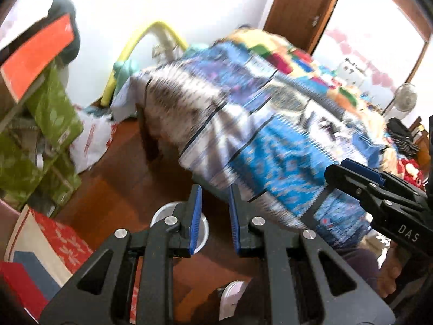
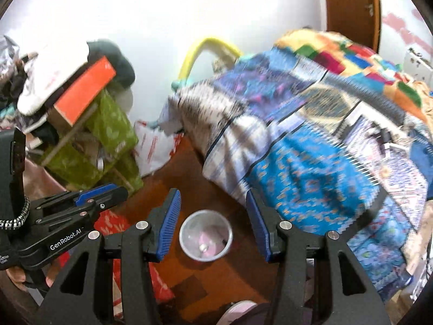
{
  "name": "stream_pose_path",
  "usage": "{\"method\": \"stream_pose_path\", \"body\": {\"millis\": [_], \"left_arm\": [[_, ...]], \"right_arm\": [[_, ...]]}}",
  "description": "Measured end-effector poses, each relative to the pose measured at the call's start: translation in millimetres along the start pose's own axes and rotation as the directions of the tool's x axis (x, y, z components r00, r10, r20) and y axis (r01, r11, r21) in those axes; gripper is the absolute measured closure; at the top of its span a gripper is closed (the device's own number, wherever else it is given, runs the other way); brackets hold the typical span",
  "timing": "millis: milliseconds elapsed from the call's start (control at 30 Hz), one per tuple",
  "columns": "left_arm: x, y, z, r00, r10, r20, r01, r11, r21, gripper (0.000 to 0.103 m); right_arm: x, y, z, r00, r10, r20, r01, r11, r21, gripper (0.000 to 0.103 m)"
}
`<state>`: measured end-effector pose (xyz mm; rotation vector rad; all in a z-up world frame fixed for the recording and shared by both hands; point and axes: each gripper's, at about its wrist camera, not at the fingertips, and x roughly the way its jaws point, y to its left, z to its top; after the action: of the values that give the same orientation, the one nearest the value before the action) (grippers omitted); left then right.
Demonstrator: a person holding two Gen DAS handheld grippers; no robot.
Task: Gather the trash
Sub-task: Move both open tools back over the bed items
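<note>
On floor | cup [image 2: 205,235] upright, mouth up | right claw [image 2: 213,223] open above

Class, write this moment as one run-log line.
left gripper: open, empty | right gripper: open, above bin | bin: on floor, beside bed

The left black two-finger gripper [image 1: 213,218] has triangular cut-outs in its arms, round silver pivot screws and ribbed blue finger pads [image 1: 196,216]. The right black two-finger gripper [image 2: 213,222] is built alike, with ribbed blue finger pads [image 2: 170,224]. White lettering reads "DAS" on the right unit's side in the left wrist view, and "GenRobot.AI" on the left unit's side in the right wrist view. A black-and-white braided cord [image 2: 16,216] hangs beside the latter. Bare skin shows beneath both units.
</note>
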<state>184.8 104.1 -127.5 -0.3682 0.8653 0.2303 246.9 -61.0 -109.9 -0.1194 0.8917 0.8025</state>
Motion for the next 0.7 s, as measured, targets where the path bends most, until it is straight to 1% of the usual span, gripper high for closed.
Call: {"method": "stream_pose_path", "body": {"millis": [33,100,233,267,300,333,367,400,433,467,500,600,700], "left_arm": [[-5.4,-6.7,2.3,1.0,-0.009,0.015,0.009,1.0,0.009,0.085],[-15.2,-22.0,5.5,0.999,-0.012,0.04,0.011,0.999,0.03,0.085],[-32.8,-53.4,11.4,0.995,-0.035,0.089,0.029,0.997,0.067,0.085],[-36.8,-60.5,13.2,0.994,-0.042,0.1,0.035,0.997,0.074,0.085],[-40.9,-68.3,15.1,0.992,-0.049,0.113,0.04,0.996,0.082,0.085],[-44.8,-74.3,16.3,0.991,-0.053,0.123,0.042,0.995,0.09,0.085],[-49.3,-81.9,18.0,0.989,-0.057,0.138,0.043,0.994,0.1,0.084],[-52.8,-87.2,19.5,0.987,-0.059,0.149,0.043,0.993,0.107,0.076],[-55.8,-94.1,21.4,0.985,-0.063,0.16,0.045,0.993,0.113,0.071],[-59.0,-101.6,22.9,0.982,-0.069,0.175,0.048,0.992,0.118,0.06],[-61.5,-107.3,24.0,0.979,-0.073,0.188,0.051,0.991,0.123,0.055],[-65.4,-128.4,28.9,0.973,-0.077,0.218,0.044,0.988,0.151,0.049],[-63.3,-148.5,34.0,0.969,-0.087,0.232,0.043,0.982,0.186,0.045]], "right_arm": [[-14.7,-3.5,1.1,0.999,-0.013,0.034,0.013,1.0,0.001,0.056],[-32.2,-7.8,1.3,0.997,-0.026,0.076,0.026,1.0,0.001,0.056],[-76.5,-18.9,3.4,0.983,-0.051,0.177,0.052,0.999,0.0,0.055],[-82.9,-20.5,3.0,0.98,-0.055,0.192,0.056,0.998,0.0,0.051],[-91.9,-23.9,3.0,0.974,-0.063,0.215,0.065,0.998,0.002,0.043],[-101.7,-28.0,3.3,0.966,-0.079,0.245,0.08,0.997,0.005,0.038],[-111.6,-32.7,3.6,0.955,-0.1,0.278,0.1,0.995,0.013,0.031],[-118.0,-36.5,2.0,0.949,-0.11,0.297,0.11,0.994,0.017,0.026],[-126.6,-42.1,2.1,0.937,-0.125,0.326,0.123,0.992,0.026,0.024],[-134.0,-48.0,2.5,0.926,-0.141,0.35,0.137,0.99,0.036,0.021],[-138.4,-51.1,2.2,0.92,-0.151,0.361,0.146,0.988,0.043,0.019],[-152.5,-69.6,1.9,0.894,-0.194,0.404,0.173,0.981,0.09,0.018],[-164.4,-92.0,-0.7,0.855,-0.275,0.44,0.229,0.961,0.156,0.018]]}}
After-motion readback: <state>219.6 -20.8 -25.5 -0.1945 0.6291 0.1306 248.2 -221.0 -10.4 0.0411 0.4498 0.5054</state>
